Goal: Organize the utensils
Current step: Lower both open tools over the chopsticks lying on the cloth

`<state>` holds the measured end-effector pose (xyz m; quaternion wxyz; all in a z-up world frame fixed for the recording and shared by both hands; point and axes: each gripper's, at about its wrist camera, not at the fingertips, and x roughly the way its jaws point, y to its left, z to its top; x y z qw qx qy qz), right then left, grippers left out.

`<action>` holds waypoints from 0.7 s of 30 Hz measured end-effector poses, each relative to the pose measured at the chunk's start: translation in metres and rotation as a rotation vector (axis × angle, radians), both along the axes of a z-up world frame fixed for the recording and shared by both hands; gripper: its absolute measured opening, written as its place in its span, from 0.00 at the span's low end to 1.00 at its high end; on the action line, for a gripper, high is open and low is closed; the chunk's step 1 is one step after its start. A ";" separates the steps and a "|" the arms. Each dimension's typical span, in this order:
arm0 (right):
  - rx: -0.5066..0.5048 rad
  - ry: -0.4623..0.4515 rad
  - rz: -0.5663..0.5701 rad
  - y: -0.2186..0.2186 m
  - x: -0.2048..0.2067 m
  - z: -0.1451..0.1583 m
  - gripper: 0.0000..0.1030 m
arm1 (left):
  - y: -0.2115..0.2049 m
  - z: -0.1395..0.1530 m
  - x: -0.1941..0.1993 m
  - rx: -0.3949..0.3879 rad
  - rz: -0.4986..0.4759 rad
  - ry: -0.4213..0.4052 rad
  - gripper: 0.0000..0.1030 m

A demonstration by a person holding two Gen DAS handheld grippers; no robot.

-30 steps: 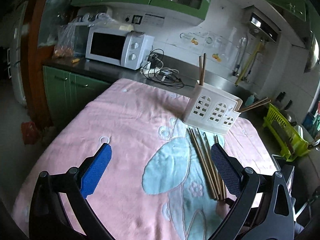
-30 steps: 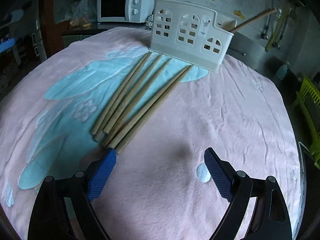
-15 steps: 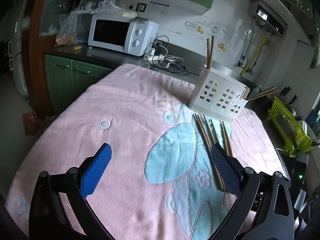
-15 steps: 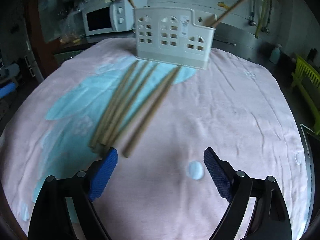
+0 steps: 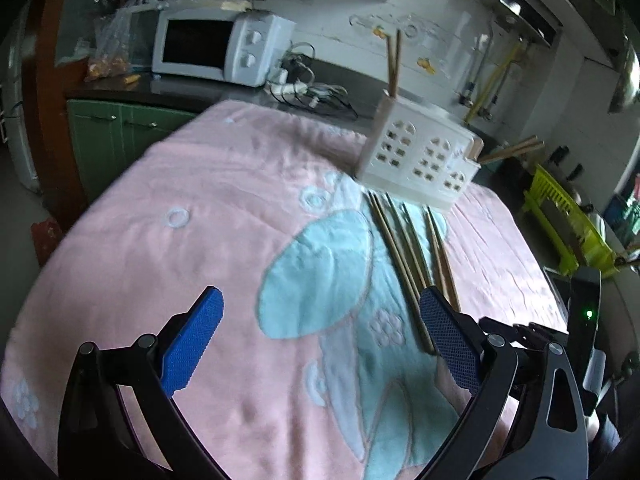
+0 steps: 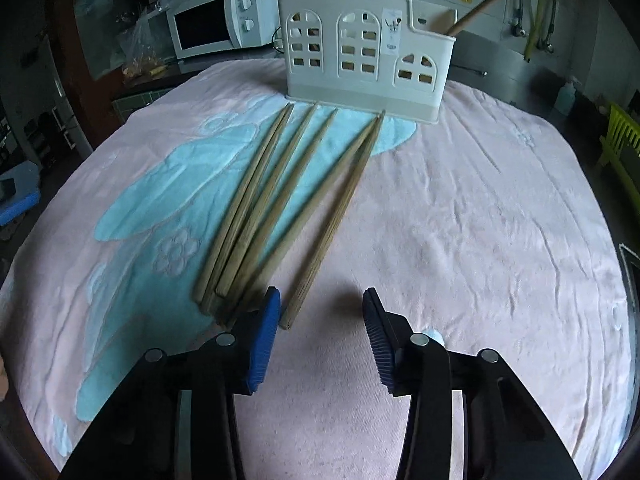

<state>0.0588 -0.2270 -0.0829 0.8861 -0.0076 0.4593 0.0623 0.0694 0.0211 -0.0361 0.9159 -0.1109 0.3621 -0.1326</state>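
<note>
Several wooden chopsticks [image 6: 280, 204] lie fanned on the pink cloth, tips toward a white utensil holder [image 6: 364, 64] that has chopsticks standing in it. My right gripper [image 6: 322, 300] hangs low over their near ends and its jaws are closing. The end of the rightmost chopstick [image 6: 332, 220] lies just inside the left pad; the pads do not press on it. In the left wrist view the chopsticks [image 5: 412, 252] and the holder [image 5: 420, 164] are ahead to the right. My left gripper [image 5: 320, 316] is open above the cloth, holding nothing.
A pink cloth with a pale blue figure [image 6: 460, 220] covers the table. Behind it a counter carries a microwave [image 5: 216, 48], cables and plastic bags. A yellow-green dish rack [image 5: 568, 224] stands off the table's right side.
The right jaws have narrowed sharply, and the rightmost chopstick now lies apart from the bundle. The left gripper has sunk a little toward the cloth and stays open.
</note>
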 end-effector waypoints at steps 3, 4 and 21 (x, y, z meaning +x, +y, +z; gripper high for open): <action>-0.020 -0.008 0.013 0.002 -0.001 -0.002 0.41 | -0.016 -0.009 0.000 0.025 -0.034 0.022 0.94; -0.026 -0.010 0.016 0.003 -0.001 -0.002 0.40 | -0.022 -0.013 0.000 0.038 -0.047 0.035 0.94; -0.020 -0.015 0.004 -0.023 -0.004 -0.003 0.39 | -0.103 -0.047 0.003 0.331 -0.225 0.098 0.94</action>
